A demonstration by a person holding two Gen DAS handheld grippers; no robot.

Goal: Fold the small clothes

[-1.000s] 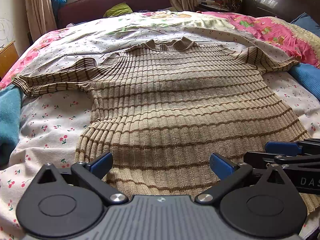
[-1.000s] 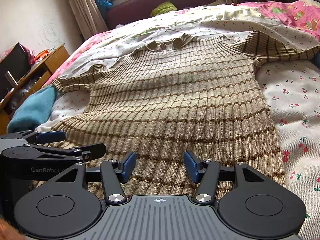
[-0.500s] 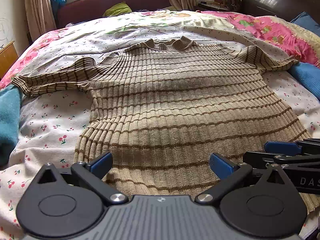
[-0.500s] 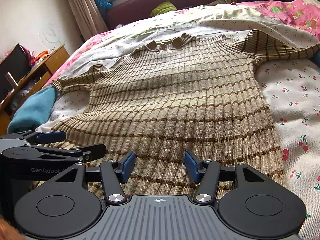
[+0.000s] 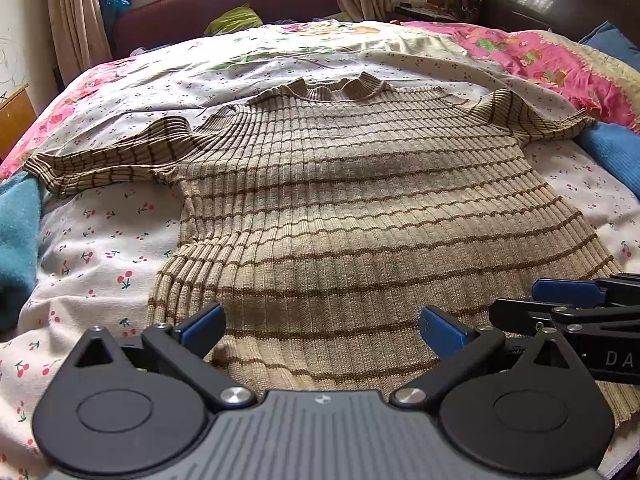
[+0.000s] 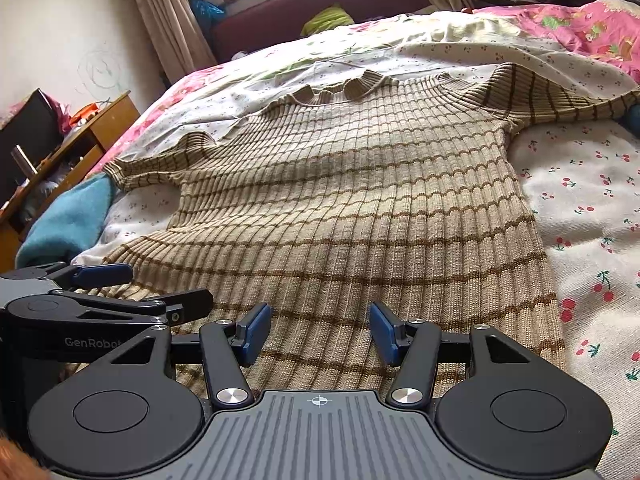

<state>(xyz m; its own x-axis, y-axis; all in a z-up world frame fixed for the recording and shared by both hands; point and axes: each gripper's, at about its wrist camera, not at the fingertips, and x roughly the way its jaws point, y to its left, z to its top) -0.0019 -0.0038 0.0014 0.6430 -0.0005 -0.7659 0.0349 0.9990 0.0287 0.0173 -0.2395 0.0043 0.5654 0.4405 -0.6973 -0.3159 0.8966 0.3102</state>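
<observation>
A tan ribbed short-sleeved sweater [image 5: 340,208] with thin brown stripes lies flat on the bed, collar far, hem near, both sleeves spread out; it also shows in the right wrist view [image 6: 360,200]. My left gripper [image 5: 320,328] is open and empty, wide apart, just above the hem at its left part. My right gripper [image 6: 318,332] is open and empty, with a narrower gap, above the hem at its right part. The right gripper shows at the right of the left wrist view [image 5: 580,308]; the left gripper shows at the left of the right wrist view [image 6: 100,292].
The bed has a white cherry-print sheet [image 5: 100,240]. A teal cloth [image 5: 16,240] lies at the left edge, a blue cloth [image 5: 612,148] and a pink quilt [image 5: 540,56] at the right. A wooden desk [image 6: 80,136] stands left of the bed.
Both grippers have crept slightly forward over the hem. The sweater has not moved and both grippers stay open.
</observation>
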